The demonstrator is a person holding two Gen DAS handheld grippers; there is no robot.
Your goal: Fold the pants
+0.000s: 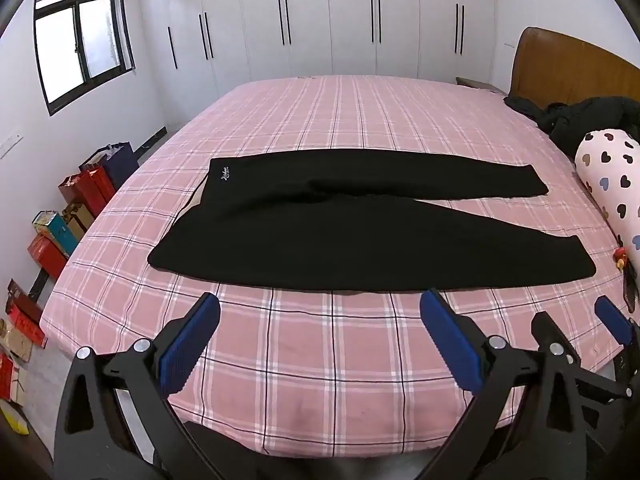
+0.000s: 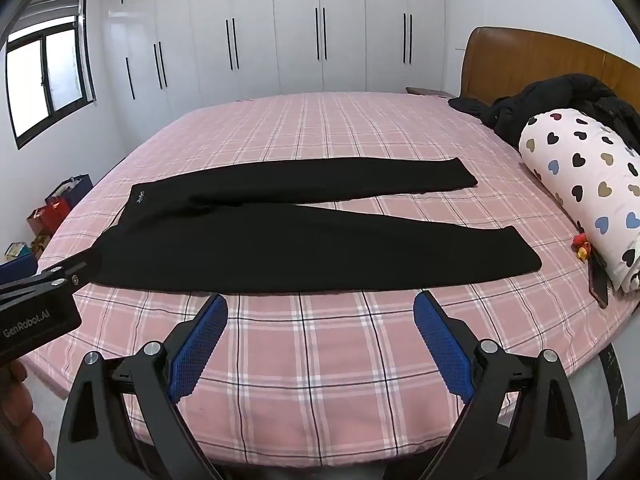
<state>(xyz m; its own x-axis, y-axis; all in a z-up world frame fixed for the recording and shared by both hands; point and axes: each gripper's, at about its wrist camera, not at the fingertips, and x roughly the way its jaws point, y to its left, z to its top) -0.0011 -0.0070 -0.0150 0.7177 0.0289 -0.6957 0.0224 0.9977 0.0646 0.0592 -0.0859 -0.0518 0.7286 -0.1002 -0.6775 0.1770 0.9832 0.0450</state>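
Pants: black, spread flat across the middle of the bed, waistband toward the window side, both legs running toward the headboard side and splayed apart in a narrow V.
Left gripper: jaws released and wide, holding nothing, hovering over bare sheet just short of the near leg's edge.
Right gripper: jaws likewise released and empty, hovering near the same edge, farther toward the cuffs.
Stage: nothing folded yet by the look of it; likely first step is laying one leg over the other.
Grip points: near corner of the waistband for the left, near cuff for the right (thin cloth, so pinch low at the sheet without catching the sheet itself).
Carrying: lift both ends together, keep the leg taut between the grippers, travel over to the far leg, match cuff to cuff and waist corner to waist corner before letting go.
Risk: sagging middle leaving a crease, or the crotch bunching.
Nearby: rolled heart-print quilt beyond the cuffs, apart from the pants.
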